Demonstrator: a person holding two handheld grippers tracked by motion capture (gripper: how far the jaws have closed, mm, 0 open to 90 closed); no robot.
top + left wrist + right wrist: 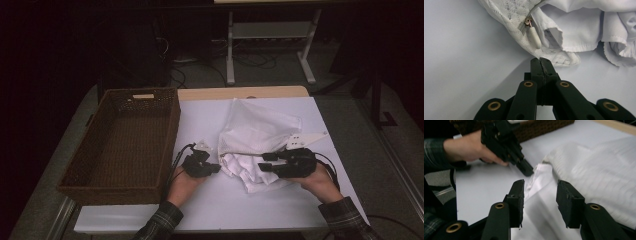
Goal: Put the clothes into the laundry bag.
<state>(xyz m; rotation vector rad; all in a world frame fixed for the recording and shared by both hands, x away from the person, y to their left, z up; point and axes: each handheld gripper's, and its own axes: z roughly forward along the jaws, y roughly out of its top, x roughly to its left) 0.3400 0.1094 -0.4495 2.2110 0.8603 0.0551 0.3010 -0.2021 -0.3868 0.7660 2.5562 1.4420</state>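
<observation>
Table (pixel 150 220) under a white cover carries everything, with a brown wicker basket (pixel 120 145) to the outside of the left gripper (pixel 212 168). Between the two tools lies a white mesh bag (pixel 260 127), its zipper (pixel 242 154) running roughly along the line from one gripper to the other, and white cloth (pixel 250 175) spilling out of the open mouth. The left gripper sits at the zipper's end; in the left gripper view its jaws are pressed together, and they seem to pinch the lace edge (pixel 560 58) of the bag right at their tips, though whether fabric is really caught there I cannot tell. The white zipper pull (pixel 534 37) hangs just ahead of those tips and a little to their left, pointing back toward them. The right gripper (pixel 540 202) stands at the opposite end of the opening, jaws apart at a middling width with the cloth lying between them, the pads not pressing on it. By my judgement the left gripper is the nearer one to the pull, while the right is placed to take the cloth or bag mouth.
</observation>
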